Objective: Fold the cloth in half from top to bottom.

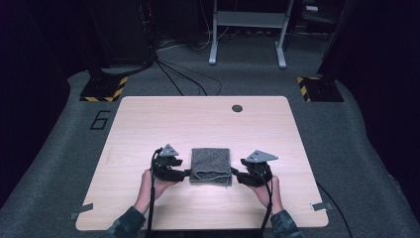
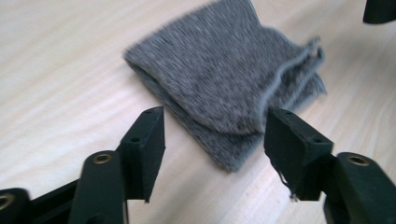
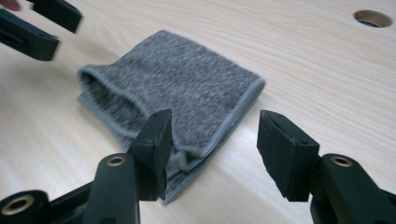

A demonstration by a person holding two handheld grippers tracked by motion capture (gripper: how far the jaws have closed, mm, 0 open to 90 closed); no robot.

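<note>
The left tool [image 1: 187,173] and right tool [image 1: 234,173] sit at opposite near corners of a folded grey cloth [image 1: 211,165], each with jaws apart and gripping nothing. The cloth lies flat on the wooden counter [image 1: 148,129], near its front edge, probably just set down after a fold.

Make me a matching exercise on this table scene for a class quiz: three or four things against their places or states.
1 grey cloth
2 left gripper
3 right gripper
4 round hole

a far side of the table top
b folded, lying between the grippers
c open, at the cloth's left edge
d open, at the cloth's right edge

Pairs: 1-b, 2-c, 3-d, 4-a
</note>
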